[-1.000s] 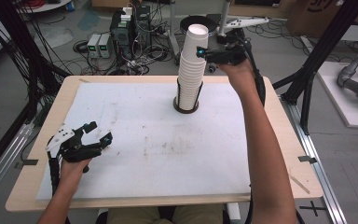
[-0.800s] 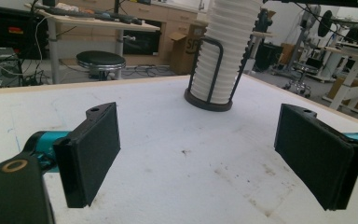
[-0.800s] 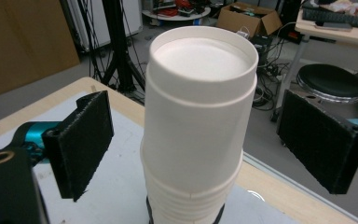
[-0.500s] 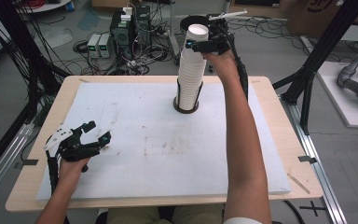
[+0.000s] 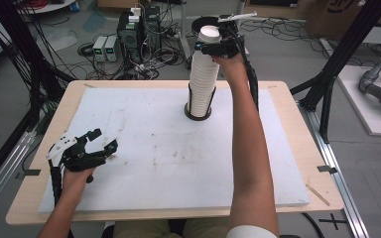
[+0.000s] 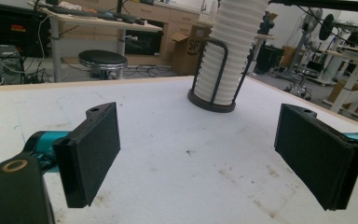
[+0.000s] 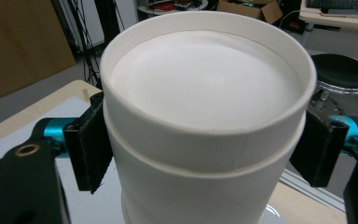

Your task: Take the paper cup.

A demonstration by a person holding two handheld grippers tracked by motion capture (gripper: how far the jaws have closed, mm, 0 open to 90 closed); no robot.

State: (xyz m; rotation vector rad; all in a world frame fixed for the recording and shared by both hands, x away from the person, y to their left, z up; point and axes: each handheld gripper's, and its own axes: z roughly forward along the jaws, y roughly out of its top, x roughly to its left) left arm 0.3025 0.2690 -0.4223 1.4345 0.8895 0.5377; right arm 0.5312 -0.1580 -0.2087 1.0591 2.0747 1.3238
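The right gripper (image 5: 209, 48) has come across from beside the tall stack of white paper cups (image 5: 202, 82) to its very top, and its jaws have just been closing; in the right gripper view the black pads (image 7: 89, 145) now press both sides of the upturned top cup (image 7: 205, 102), so I'd judge the next thing is to lift that one free. The stack stands upright in a dark wire holder (image 5: 198, 110) at the far middle of the white foam board (image 5: 144, 148) on the wooden table (image 5: 297, 129). The left gripper (image 5: 96, 148) has kept to its place low over the near left of the board, jaws partly open, nothing between them. Little stands in the way; the holder's bars reach only partway up the stack, though nested cups below may cling and rise too.
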